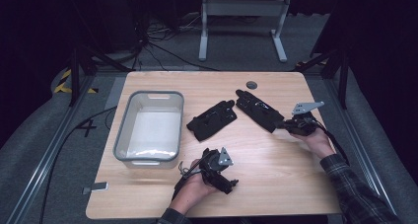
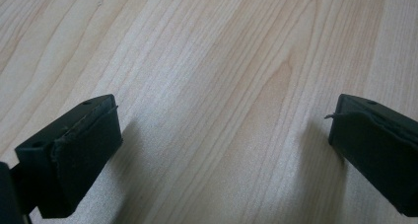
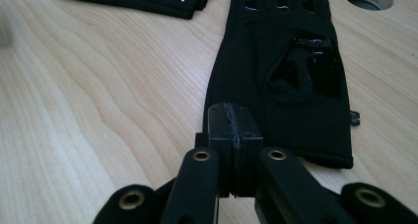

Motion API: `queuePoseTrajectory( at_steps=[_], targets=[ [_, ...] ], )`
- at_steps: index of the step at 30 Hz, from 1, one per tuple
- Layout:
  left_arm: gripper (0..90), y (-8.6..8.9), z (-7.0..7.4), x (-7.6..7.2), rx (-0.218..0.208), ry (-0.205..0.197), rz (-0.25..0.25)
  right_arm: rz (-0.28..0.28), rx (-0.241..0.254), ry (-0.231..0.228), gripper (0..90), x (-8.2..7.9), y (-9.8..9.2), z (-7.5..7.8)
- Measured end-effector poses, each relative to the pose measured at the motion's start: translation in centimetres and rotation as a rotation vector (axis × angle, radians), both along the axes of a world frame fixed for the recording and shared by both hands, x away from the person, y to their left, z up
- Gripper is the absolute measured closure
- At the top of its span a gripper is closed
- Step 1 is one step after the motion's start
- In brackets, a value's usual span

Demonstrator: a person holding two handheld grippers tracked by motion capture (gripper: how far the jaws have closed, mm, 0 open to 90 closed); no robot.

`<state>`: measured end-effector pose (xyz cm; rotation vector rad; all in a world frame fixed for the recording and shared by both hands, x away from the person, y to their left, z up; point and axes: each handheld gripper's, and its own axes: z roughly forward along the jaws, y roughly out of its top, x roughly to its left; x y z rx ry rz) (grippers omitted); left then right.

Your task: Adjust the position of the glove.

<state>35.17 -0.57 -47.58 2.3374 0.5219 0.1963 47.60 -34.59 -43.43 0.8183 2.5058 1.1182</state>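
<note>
Two black gloves lie on the wooden tabletop (image 1: 276, 174) toward its far right part. The right glove (image 1: 259, 110) lies slantwise, its cuff end pointing at the right edge, and the right gripper (image 1: 285, 125) meets that cuff end. In the right gripper view its fingers (image 3: 234, 130) are clenched tight together at the glove's near hem; whether any fabric is caught between them I cannot tell. The other glove (image 1: 212, 119) lies just beside the first, nearer the tabletop's middle. A grey bin (image 1: 149, 128) sits toward the left edge. The left gripper (image 1: 231, 183) rests near the front edge, its fingers (image 2: 74, 155) released and spread wide over bare wood
</note>
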Motion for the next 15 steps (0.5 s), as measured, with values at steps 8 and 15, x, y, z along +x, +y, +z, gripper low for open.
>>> queuePoseTrajectory(
  at_steps=[8,15],
  targets=[
    [0.0,0.0,0.0,0.0,0.0,0.0,0.0,-0.008,-0.011,0.009,89.7,1.4,0.5,-0.9],
    [0.0,0.0,0.0,0.0,0.0,0.0,0.0,-0.017,-0.031,0.033,89.8,2.0,0.7,-1.8]
  ],
)
